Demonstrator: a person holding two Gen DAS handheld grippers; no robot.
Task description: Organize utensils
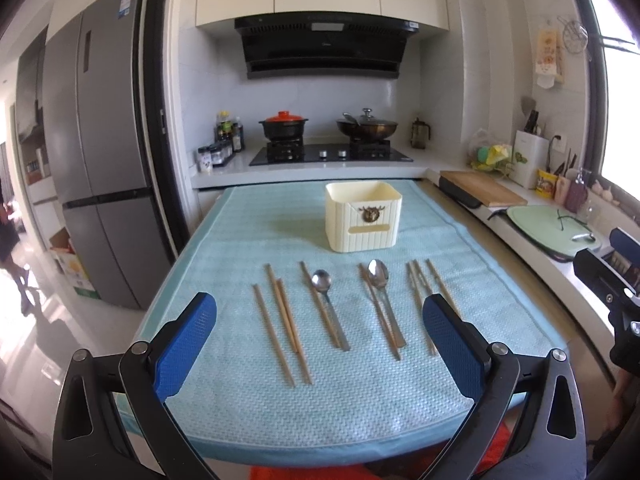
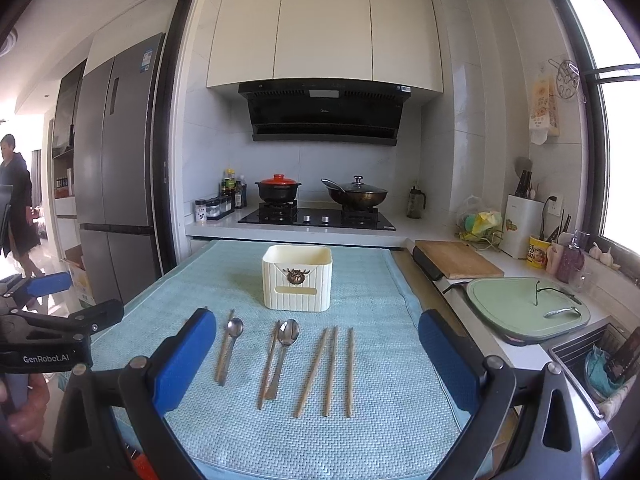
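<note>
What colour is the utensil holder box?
Cream, ribbed, with a bronze emblem: utensil holder box, clearest in the right wrist view.

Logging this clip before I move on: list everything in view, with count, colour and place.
Chopsticks: eight or so, wooden, laid in a row across the towel's near half.
Spoons: two, steel, among the chopsticks, bowls pointing away.
Utensil holder: one, cream, ribbed, upright and empty on the towel's far half.
Towel: one, light blue, covering the table.
Clay pot: one, black with red lid, on the stove's left burner.
Wok: one, dark, lidded, on the right burner.
Cutting board: one, wooden, on the right counter.
Fridge: one, grey, at left.
Left gripper: blue pads, open, above the near edge.
Right gripper: blue pads, open, likewise.
</note>
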